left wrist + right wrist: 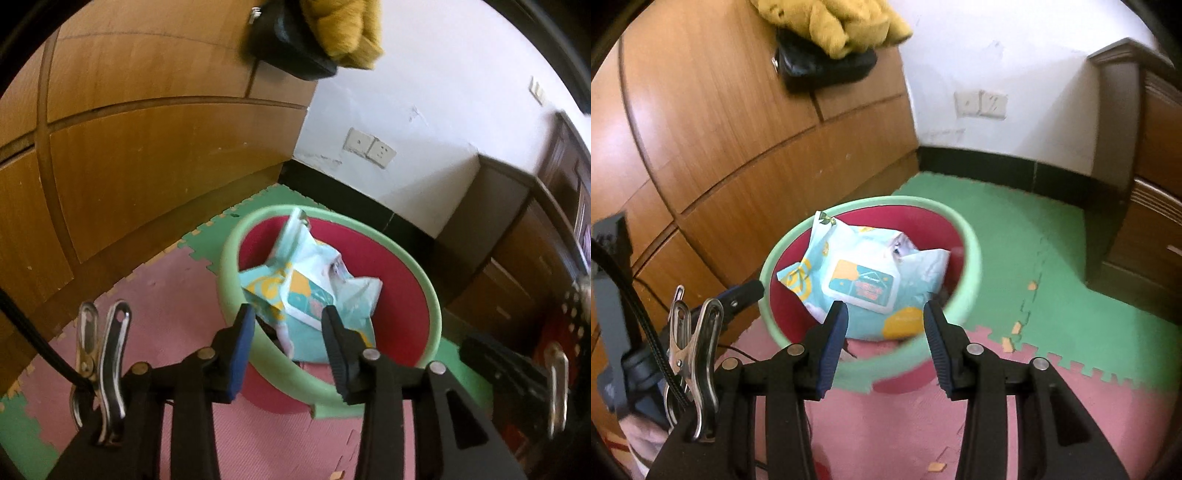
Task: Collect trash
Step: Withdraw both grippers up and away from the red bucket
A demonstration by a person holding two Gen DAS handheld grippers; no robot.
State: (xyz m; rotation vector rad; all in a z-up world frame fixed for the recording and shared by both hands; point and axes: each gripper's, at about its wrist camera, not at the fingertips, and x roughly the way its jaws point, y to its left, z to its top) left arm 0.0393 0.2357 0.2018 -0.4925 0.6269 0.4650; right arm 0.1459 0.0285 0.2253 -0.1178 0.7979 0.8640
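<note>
I have both claws hanging over the bin [971, 258], a round tub with a pale green rim and a red inside, standing on the pink and green puzzle-edged foam mat [1052, 266] in the corner beside the wooden cabinet [713, 147].

The trash, a crumpled wet-wipe pack [864, 280], lies inside the bin, propped against its near wall. It is light blue with yellow swirls and a white-edged flap label on its upper face. That label carries a teal panel with a reddish block of print, but I cannot read any of the writing or make out a brand; it is too small and soft in both views.

My left gripper [288, 317] stands partly open with nothing in it: in the left wrist view its fingers frame the pack from above, one over the near rim, and neither presses on the pack. My right gripper [886, 314] is likewise partly open and empty, its blue-padded fingers apart above the near rim, clear of the pack. In the right wrist view the left gripper's tip pokes in at the bin's left edge.

A black bag [823, 66] with a mustard-yellow cloth [834, 22] over it hangs on the cabinet front, and two wall sockets [980, 105] sit on the white wall behind.
</note>
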